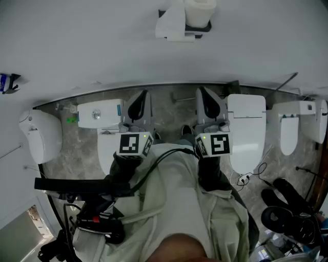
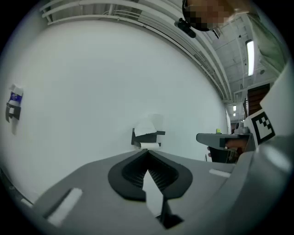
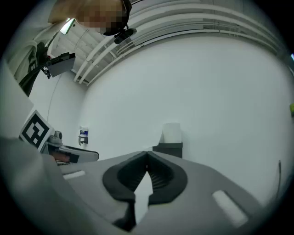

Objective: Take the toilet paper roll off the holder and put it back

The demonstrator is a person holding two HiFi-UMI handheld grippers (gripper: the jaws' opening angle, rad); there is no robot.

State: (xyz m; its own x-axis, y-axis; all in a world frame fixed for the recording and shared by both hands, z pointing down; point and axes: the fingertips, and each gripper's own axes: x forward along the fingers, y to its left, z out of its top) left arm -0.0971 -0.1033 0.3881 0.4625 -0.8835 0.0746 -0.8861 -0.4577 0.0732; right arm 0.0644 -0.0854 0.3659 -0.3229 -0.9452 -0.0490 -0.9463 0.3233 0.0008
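Observation:
High on the white wall hangs a black holder with a white toilet paper roll standing on it and a loose sheet drooping to its left. The left gripper view shows the roll on the holder straight ahead. The right gripper view has the roll and holder slightly right of centre. My left gripper and right gripper are held side by side well below the holder, both pointing at the wall. Each is shut with its jaw tips touching and nothing between them, as also seen on the left gripper and right gripper.
Several white toilets stand along the wall's foot: one at the left, one behind my left gripper, two at the right. A small blue-and-white item is fixed to the wall at left. Cables and dark gear lie at lower right.

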